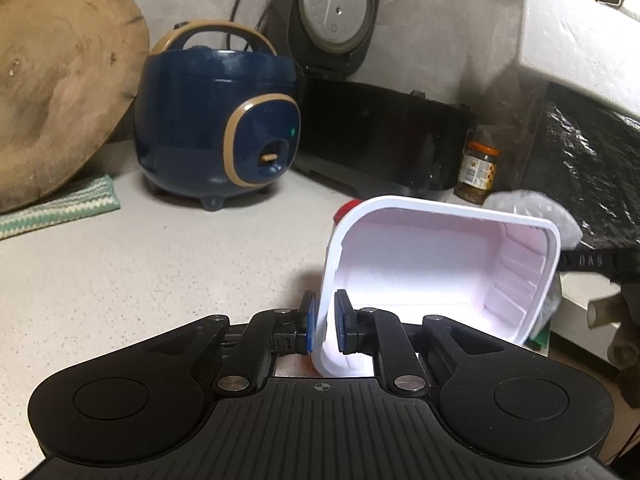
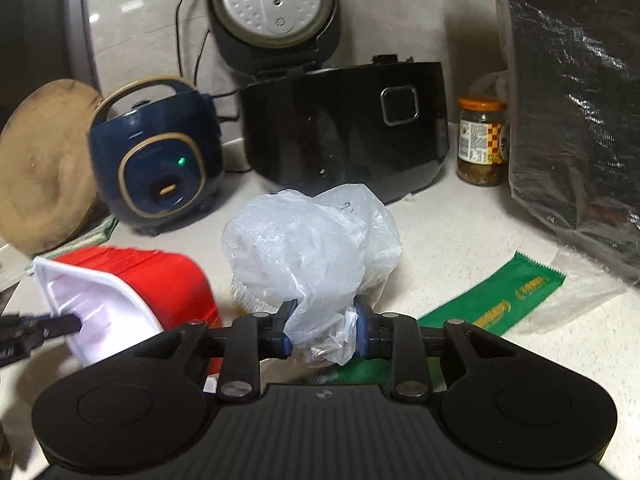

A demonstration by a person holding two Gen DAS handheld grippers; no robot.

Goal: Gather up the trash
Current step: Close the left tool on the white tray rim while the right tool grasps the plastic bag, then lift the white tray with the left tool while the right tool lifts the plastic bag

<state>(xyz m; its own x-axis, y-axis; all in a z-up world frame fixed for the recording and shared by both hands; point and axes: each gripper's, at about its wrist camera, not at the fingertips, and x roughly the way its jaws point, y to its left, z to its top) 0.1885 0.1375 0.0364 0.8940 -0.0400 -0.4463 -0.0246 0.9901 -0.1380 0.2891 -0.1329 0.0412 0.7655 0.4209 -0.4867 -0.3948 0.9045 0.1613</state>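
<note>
**Both grippers hold trash above the counter**

Left wrist view: the left gripper [image 1: 324,322] pinches the near wall of a red-and-white plastic tub [image 1: 440,264], one blue pad outside, one inside. The tub tips on its side, its white interior open toward the camera, at about 2 o'clock from the fingers. A navy rice cooker [image 1: 218,132] stands at 11 o'clock, a black rice cooker [image 1: 384,140] with raised lid at 12, a jar [image 1: 478,172] at 1.

Right wrist view: the right gripper [image 2: 324,330] clamps the gathered neck of a clear plastic bag [image 2: 312,240], which bulges at 12 o'clock. A green wrapper [image 2: 496,300] lies on the counter [image 2: 460,232] at 3 o'clock; it possibly runs beneath the bag, though blur hides that. The tub sits at 9 o'clock.
</note>
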